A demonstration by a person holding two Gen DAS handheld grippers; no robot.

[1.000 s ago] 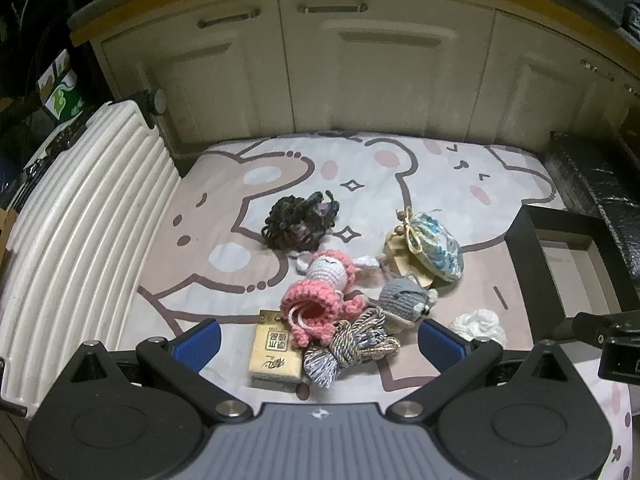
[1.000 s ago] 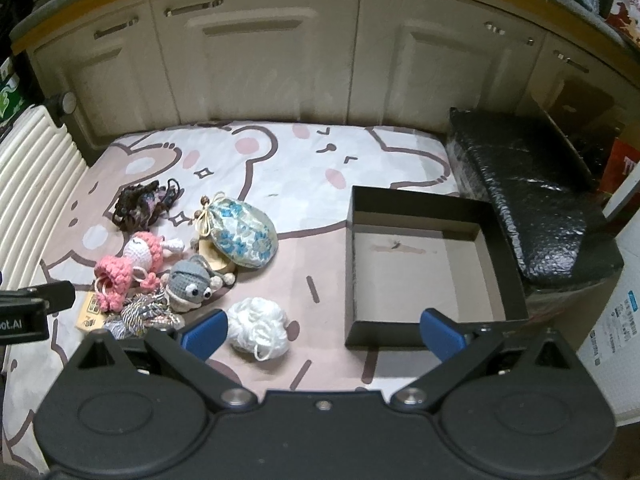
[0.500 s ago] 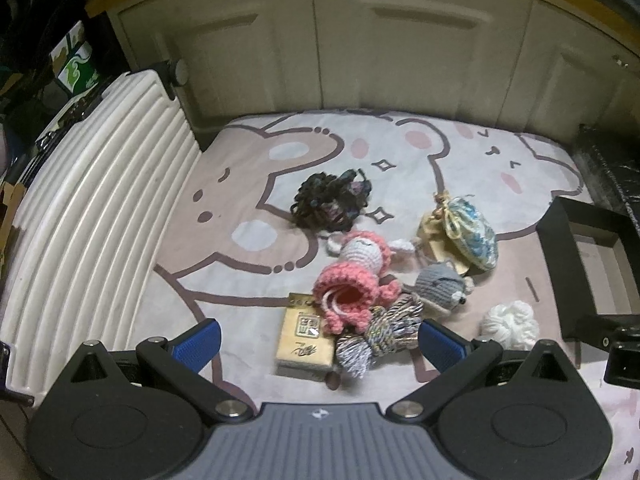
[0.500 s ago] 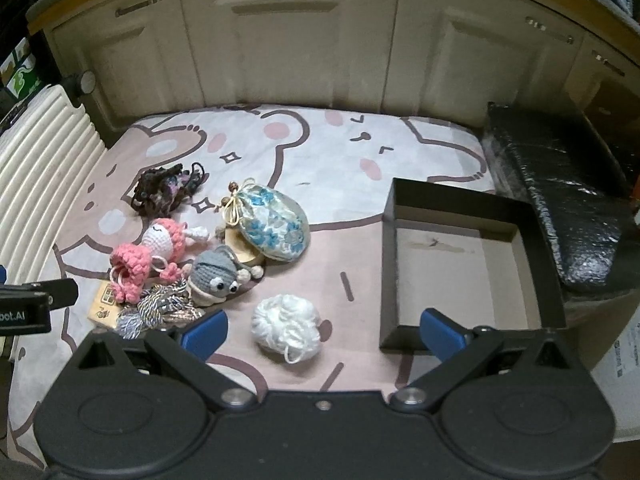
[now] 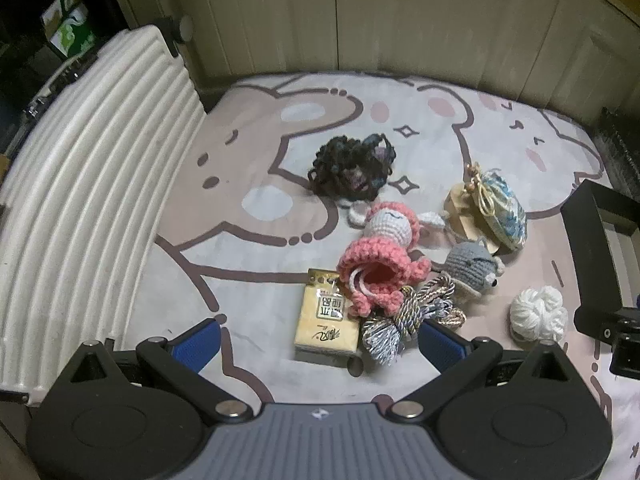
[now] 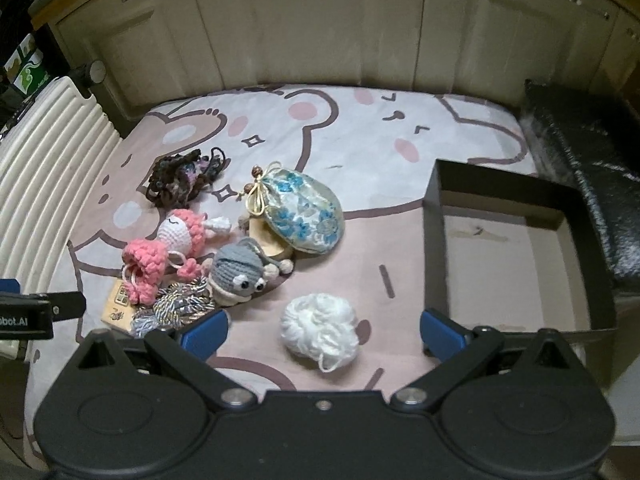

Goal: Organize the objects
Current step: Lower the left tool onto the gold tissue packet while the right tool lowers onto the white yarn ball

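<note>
The surface is a bear-print mat [image 6: 360, 152], not a table. An open black box [image 6: 436, 240] stands empty at its right, and the loose things are clustered at the left and middle, well apart from it.

The step in hand is judged to be the first pick. The right hand-held gripper [image 6: 324, 326] is held wide and empty, with the white yarn ball [image 6: 318, 330] lying between its blue pads [image 6: 206, 328] — this is the nearest thing to the box, so it is best taken first. The ball is soft and loose; it should be pinched through its middle, not by the trailing strand, or it may unwind. The left hand-held gripper [image 5: 318, 342] is also spread wide and empty above the yellow packet [image 5: 326, 322] and the cord bundle [image 5: 408, 312]. These two are touched by the pink doll [image 5: 380, 264], so one should be lifted slowly to avoid dragging the rest.

Counted, largest to smallest — one box, one floral pouch [image 6: 302, 208], one pink doll, one dark yarn tangle [image 5: 352, 170], one packet, one grey crochet toy [image 6: 240, 270], one cord bundle, one white ball. Seven loose things are left to be placed.
</note>
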